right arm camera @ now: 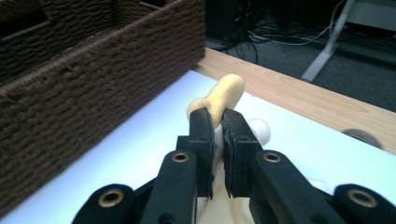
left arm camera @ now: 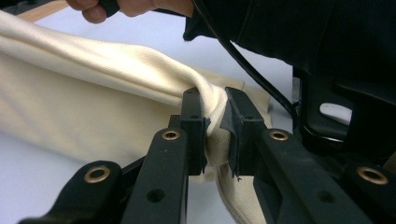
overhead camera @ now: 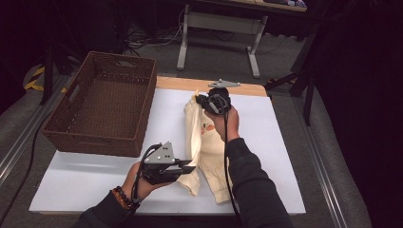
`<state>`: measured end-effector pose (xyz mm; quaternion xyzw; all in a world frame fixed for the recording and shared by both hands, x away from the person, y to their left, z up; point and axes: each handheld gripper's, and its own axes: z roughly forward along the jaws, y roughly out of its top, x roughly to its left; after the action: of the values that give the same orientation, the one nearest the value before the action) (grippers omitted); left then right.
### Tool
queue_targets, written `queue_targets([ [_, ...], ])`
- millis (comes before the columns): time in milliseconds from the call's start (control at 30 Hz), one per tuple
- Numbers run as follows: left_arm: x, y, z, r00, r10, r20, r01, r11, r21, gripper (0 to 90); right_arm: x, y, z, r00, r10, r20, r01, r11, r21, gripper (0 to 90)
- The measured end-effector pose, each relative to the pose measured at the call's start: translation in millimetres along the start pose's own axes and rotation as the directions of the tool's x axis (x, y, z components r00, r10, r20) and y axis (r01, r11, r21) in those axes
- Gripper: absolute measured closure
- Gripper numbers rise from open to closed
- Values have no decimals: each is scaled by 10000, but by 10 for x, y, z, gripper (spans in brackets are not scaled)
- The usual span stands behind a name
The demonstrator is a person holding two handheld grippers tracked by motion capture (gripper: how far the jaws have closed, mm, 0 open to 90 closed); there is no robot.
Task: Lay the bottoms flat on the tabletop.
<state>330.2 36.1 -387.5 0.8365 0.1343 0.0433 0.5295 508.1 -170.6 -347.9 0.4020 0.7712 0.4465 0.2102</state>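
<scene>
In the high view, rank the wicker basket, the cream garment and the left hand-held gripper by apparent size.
1. Wicker basket, clearly largest.
2. Cream garment.
3. Left hand-held gripper, smallest, though nearest the camera.

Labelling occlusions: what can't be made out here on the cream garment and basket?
- Garment type: high view, bunched, right forearm covers part.
- Orange print: high view, too small.
- Basket inside: right gripper view, wall hides it.
- Cloth beyond left gripper: left gripper view, cut off by the edge.

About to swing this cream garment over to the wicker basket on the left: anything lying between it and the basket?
Nothing visible does. The white table top between the cream garment and the basket lies bare. Both grippers, left and right, clamp the cloth; only the basket's own near wall must be cleared.
</scene>
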Motion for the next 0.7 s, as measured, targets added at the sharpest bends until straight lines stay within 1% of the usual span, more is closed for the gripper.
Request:
queue_targets([
  [133,-18,96,213,9992,61,388,-65,9999,88,790,-159,-54,-117,9998,132,157,-132,9999,29,834],
  [167,-21,117,266,9992,119,378,-124,9998,132,790,-198,-70,-144,9996,192,190,-193,9998,63,834],
  [233,-22,153,370,9985,86,546,-93,9999,119,789,-281,-104,-191,9994,173,302,-178,9997,160,832],
  [433,-41,257,660,9969,286,739,-318,9986,434,787,-518,-223,-292,9982,324,509,-343,9987,369,826],
  [467,-51,269,705,9971,231,729,-266,9985,469,784,-547,-245,-300,9980,379,516,-400,9984,393,824],
  [533,-54,287,796,9964,262,807,-307,9980,561,779,-592,-292,-309,9974,393,601,-423,9979,497,820],
  [567,-62,290,838,9964,183,826,-235,9978,624,777,-613,-316,-310,9972,381,640,-416,9977,541,817],
  [600,-57,293,882,9966,262,786,-307,9979,572,775,-632,-340,-312,9970,374,677,-414,9975,580,815],
  [667,-58,295,955,9957,158,909,-223,9972,709,774,-660,-389,-316,9962,391,777,-442,9969,657,813],
  [700,-63,294,990,9962,183,852,-239,9976,648,772,-673,-411,-319,9958,357,845,-417,9967,700,813],
])
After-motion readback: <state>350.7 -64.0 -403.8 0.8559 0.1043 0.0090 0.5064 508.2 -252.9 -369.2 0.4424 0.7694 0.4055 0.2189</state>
